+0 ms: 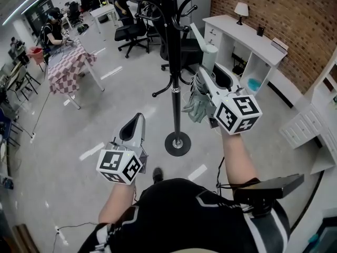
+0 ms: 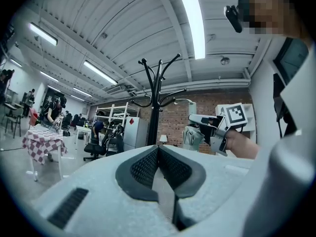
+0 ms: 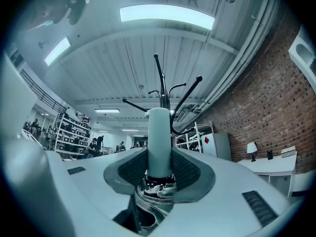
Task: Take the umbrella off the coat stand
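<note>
1. Umbrella (image 1: 197, 103) first, set against the biggest thing in the room: it is just to the right of the black coat stand (image 1: 176, 101) in the head view, about halfway up the pole. The stand rises from a round base on the grey floor (image 1: 126, 94) to curved hooks at the top.
2. A long white desk unit (image 1: 231, 28) runs along the brick wall (image 1: 279, 20) on the right. A small lamp (image 1: 241, 9) stands on it.
3. At far left is a table with a checked cloth (image 1: 68, 67). Black office chairs (image 1: 131, 33) stand behind the coat stand.
4. The right gripper (image 1: 208, 62) is raised beside the pole. Its jaws are clamped on the umbrella's pale cylindrical handle, with the dark ribbed pads pressing on both sides. The handle end sticks out beyond the jaw tips.
5. The left gripper (image 1: 136, 124) is held lower, left of the stand's base. Its jaws are together with nothing between them.
6. The umbrella is folded. Its grey-green cloth is bunched below the right gripper, next to the pole. I cannot tell whether the cloth touches the pole.
7. In the right gripper view the stand's hooks fan out behind the handle, which points up toward them.
</note>
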`<action>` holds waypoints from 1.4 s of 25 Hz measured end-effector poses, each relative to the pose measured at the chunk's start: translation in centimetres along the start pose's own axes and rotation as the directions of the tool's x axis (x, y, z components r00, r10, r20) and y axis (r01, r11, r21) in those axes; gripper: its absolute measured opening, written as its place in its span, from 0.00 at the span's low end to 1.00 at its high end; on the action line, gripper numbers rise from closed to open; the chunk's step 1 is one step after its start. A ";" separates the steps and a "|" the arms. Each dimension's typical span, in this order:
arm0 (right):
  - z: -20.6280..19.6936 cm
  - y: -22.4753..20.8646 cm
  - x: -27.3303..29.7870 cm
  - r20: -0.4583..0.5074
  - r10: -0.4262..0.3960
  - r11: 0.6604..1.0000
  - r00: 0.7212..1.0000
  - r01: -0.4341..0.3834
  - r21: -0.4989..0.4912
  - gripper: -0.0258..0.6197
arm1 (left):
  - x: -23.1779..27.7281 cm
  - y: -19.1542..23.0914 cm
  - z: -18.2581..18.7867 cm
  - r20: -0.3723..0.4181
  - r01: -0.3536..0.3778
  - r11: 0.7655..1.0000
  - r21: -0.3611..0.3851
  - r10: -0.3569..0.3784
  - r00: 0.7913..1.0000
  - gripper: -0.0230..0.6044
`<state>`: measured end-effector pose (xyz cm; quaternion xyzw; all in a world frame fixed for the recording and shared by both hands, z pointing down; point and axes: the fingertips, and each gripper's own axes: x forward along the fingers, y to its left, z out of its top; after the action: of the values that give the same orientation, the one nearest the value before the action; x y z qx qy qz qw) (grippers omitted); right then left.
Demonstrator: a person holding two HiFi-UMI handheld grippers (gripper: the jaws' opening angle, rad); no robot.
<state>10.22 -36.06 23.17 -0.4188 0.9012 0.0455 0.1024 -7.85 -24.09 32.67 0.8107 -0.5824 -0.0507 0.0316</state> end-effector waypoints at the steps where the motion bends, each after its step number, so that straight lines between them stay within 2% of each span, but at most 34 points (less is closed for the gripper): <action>1: 0.2 -0.2 0.1 0.002 -0.001 1.000 1.000 0.001 -0.001 0.27 | 0.1 0.0 0.2 -0.001 0.002 1.000 0.007 -0.002 1.000 0.05; 5: -0.2 -0.3 -0.6 -0.014 -0.013 1.000 1.000 0.012 -0.027 0.27 | -0.3 0.0 0.5 0.006 0.003 1.000 0.016 -0.003 1.000 0.05; 19: -2.3 1.5 -6.2 -0.062 0.024 0.999 0.998 -0.022 0.032 0.27 | -1.7 -2.6 -0.5 -0.049 0.015 1.000 0.019 -0.014 0.999 0.05; 26: -3.5 3.9 -7.9 -0.090 0.024 0.999 0.996 -0.021 0.039 0.27 | -2.2 -2.8 -0.3 -0.047 0.055 0.998 0.027 -0.054 0.997 0.05; 35: -3.7 7.7 -9.3 -0.105 -0.044 0.998 0.993 0.048 0.034 0.27 | -4.7 -0.9 0.5 -0.025 0.126 0.992 0.006 -0.126 0.992 0.05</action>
<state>9.59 -24.79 28.85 -0.4394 0.8960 0.0045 0.0638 -8.56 -19.30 32.30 0.8465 -0.5299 -0.0405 0.0322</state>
